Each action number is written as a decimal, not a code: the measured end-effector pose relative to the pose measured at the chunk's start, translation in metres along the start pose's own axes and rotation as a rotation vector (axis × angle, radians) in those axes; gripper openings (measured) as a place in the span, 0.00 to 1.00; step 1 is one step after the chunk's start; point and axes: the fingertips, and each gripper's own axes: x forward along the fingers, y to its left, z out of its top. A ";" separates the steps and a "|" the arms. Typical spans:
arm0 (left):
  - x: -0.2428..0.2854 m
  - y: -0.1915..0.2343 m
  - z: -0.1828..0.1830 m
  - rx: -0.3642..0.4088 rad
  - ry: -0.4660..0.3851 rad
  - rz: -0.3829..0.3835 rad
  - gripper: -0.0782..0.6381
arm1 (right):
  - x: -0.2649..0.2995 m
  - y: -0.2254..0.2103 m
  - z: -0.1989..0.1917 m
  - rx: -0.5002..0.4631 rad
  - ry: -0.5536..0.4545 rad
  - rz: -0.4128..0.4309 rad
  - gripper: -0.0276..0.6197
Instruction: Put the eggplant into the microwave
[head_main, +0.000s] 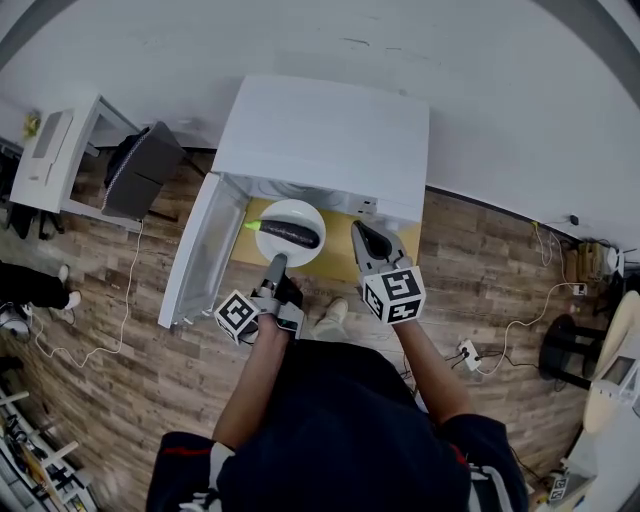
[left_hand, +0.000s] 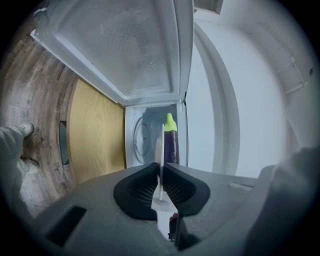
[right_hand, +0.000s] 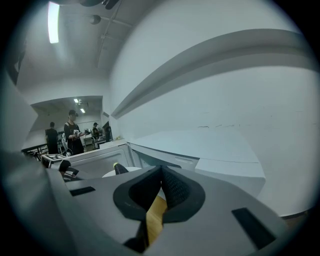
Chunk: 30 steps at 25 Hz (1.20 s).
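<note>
Seen from above, a person stands over a white microwave (head_main: 325, 140) on a light wooden desk (head_main: 340, 262), with the oven door (head_main: 205, 250) swung wide to the left. Just right of the door, at the mouth of the oven, a white plate (head_main: 272, 215) carries the eggplant (head_main: 290, 234), dark purple with a bright green cap, lying across the dish.

The left tongs (head_main: 279, 262) pinch the plate's near rim. In the left gripper view the thin white edge is clamped between the pads, and the oven cavity lies straight ahead beyond the eggplant. Further right, the right tongs (head_main: 362, 232) are pressed together at the tips with nothing in them, and they hover beside the plate near the oven's front right corner.

The task looks about half done. The door is open and the eggplant is plated, gripped and brought to the threshold. From above it cannot be told whether the plate has crossed into the cavity. What likely remains is to carry it fully inside, set it down, let go of the rim and draw the tongs out.
</note>
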 end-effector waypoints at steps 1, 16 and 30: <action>0.003 0.003 0.000 -0.004 0.010 -0.003 0.15 | 0.001 0.000 0.000 -0.003 0.004 -0.003 0.06; 0.039 0.033 0.034 -0.085 0.033 -0.015 0.15 | 0.021 0.014 -0.008 -0.076 0.079 -0.047 0.06; 0.067 0.062 0.051 -0.096 0.075 0.028 0.16 | 0.032 0.020 -0.019 -0.056 0.119 -0.097 0.06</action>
